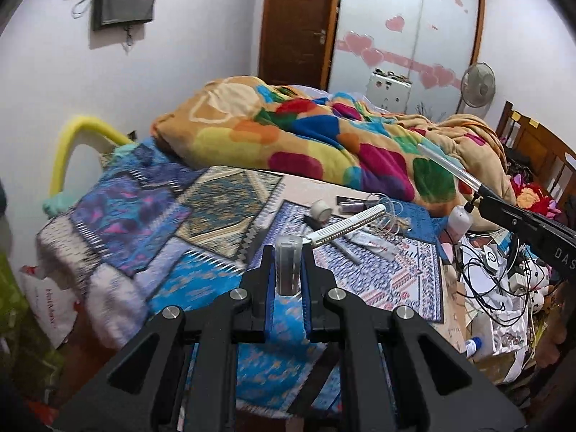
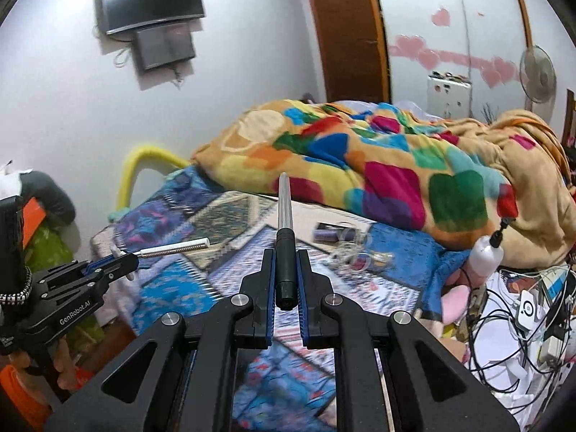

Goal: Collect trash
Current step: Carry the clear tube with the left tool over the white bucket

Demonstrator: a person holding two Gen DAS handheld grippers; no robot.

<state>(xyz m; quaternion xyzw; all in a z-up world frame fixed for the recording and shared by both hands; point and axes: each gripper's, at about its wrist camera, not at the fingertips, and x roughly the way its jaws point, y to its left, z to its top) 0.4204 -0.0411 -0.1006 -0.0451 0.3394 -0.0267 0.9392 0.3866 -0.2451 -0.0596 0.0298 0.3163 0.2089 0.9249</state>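
Our left gripper has its jaws pinched on a white comb by its clear handle. The right gripper's jaws are clamped on a metal rod at its black grip. We judge both are gripped at the ends to lift clear of the bed, where the remaining clutter lies.

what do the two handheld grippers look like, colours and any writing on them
Both are matte black plastic with triangular cut-outs, round silver bolts at the pivots and blue ribbed pads inside the fingers. The left gripper carries white "GenRobot.AI" lettering on its side. The right gripper shows white letters "DAS" at the picture's edge, the rest cut off.
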